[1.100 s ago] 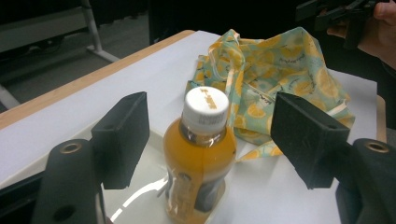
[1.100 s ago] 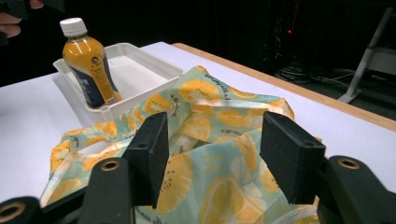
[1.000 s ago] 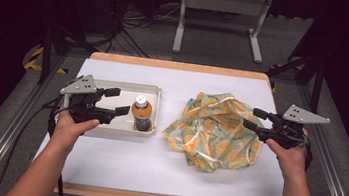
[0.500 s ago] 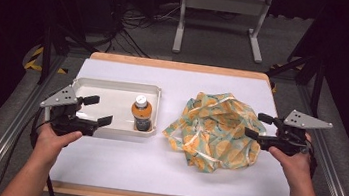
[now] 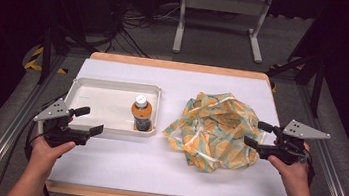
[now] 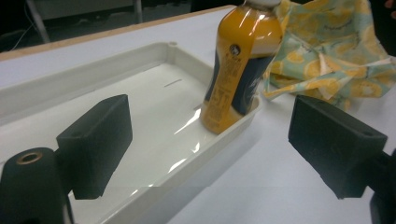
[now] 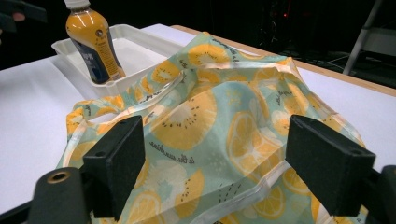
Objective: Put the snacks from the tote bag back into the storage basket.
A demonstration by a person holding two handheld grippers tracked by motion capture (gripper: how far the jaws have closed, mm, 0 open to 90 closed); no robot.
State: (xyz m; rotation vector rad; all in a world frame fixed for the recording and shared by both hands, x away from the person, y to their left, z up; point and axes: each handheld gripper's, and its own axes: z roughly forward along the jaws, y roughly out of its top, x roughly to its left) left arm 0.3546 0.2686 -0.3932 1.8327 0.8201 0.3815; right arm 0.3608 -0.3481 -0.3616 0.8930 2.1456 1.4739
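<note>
Jaws: two black jaws rise from the bottom edge, wide apart after just opening, with nothing between the pads.
Left gripper: hangs over the near rim of the tray.
Tray: white, shallow and glossy, running from the lower left toward the upper right.
Bottle: orange drink with a dark label, standing in the tray's right corner against the wall, leaning in this tilted view.
Bag: crumpled cloth with a citrus print, on the table just past the bottle.
Table: white top with a wooden far edge.

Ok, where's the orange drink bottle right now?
In the high view, the bottle stands upright in the white tray's near right corner, just left of the fruit-print bag.
</note>
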